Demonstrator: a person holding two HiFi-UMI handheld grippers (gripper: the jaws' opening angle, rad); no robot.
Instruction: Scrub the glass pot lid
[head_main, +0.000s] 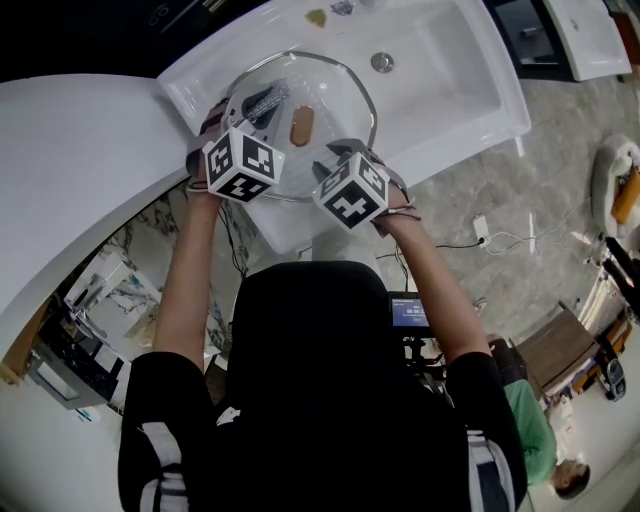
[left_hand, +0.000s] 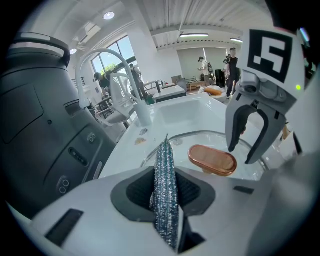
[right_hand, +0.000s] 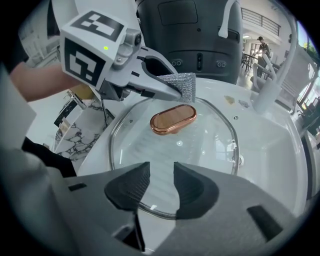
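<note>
Looking down from my head view, the glass lid (head_main: 335, 105) lies flat in the white sink (head_main: 450, 90), filling the left part of the basin in the upper middle of the frame. Its copper-coloured handle (head_main: 301, 125) sits at the lid's centre. The drain (head_main: 381, 62) is beyond the lid, toward the top of the frame. A white desk (head_main: 80, 170) curves away at the left.

My left tongs (left_hand: 167, 175) are pinching a silvery scrubbing cloth (left_hand: 165, 195). The cloth stands on edge between the pads and sticks out past them. In the right gripper view the cloth hangs over the far side of the lid, just beyond the handle. I cannot tell whether it touches the glass.

My right tongs (right_hand: 159, 187) are spread partway and pinch nothing. They point steeply down over the near edge of the lid, at the lower middle of that frame. The lid's metal rim runs across the gap between the pads, with the pads not pressed onto it.

In the left gripper view a white tap (left_hand: 107, 62) arches at the upper left of the frame, behind the basin.
</note>
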